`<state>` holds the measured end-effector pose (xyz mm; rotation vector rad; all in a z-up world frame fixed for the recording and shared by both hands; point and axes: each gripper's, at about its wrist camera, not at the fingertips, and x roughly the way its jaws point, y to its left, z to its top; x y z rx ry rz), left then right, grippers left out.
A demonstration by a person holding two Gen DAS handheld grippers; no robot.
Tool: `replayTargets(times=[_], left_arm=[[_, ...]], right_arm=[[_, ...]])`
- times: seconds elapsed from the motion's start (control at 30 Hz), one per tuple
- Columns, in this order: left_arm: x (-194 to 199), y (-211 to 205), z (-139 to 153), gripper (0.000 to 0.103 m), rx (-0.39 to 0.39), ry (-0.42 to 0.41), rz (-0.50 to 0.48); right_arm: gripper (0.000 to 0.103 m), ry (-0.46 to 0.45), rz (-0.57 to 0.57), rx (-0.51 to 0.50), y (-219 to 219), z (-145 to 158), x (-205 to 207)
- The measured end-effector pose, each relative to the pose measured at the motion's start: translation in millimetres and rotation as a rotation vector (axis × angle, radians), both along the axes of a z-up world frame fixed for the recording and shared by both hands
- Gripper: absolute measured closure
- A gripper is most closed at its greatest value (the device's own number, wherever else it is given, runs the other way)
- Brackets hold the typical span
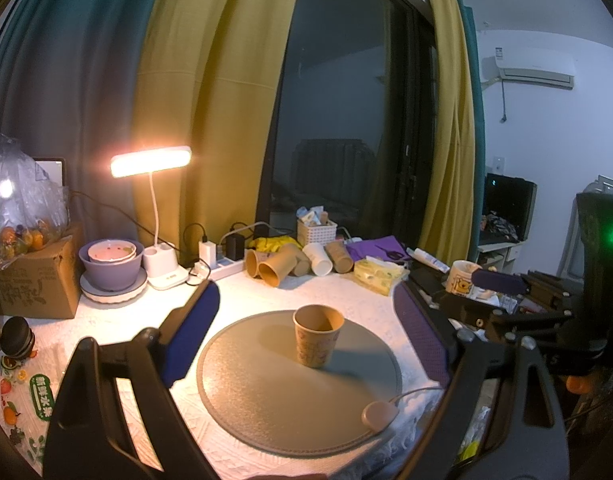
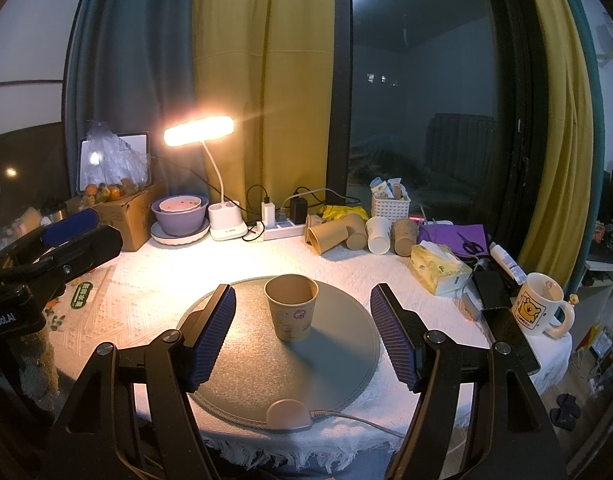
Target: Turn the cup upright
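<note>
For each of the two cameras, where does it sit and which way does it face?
Left wrist: on the left gripper, facing the upright brown paper cup on the round grey mat; right gripper shows at right.
Right wrist: on the right gripper, facing the same cup; left gripper at left.
Shared: cup, mat, lit desk lamp.

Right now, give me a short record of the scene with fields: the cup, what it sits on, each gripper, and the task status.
cup: paper cup, upright, mouth up, looks empty
support: round grey mat on the white tablecloth
left gripper: open, cup in front between its fingers, no contact
right gripper: open, holding nothing
spare cups: pile of paper cups lying by the window
light: desk lamp, on
task status: cup already stands upright
</note>
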<state>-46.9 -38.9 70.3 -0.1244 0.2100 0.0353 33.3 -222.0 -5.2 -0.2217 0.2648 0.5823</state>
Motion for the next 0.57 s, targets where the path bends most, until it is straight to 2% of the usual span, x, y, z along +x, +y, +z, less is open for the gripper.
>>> replayTargets(times=[0.43, 0.57], left_arm=[[0.0, -0.9, 0.0, 0.013, -0.001, -0.002, -0.003], [-1.7, -3.1, 0.9, 0.013, -0.004, -0.025, -0.026]], right_arm=[[0.030, -0.001, 0.001, 0.000, -0.8, -0.3, 0.8], [0.030, 0.000, -0.002, -0.003, 0.1, -1.1, 1.2]])
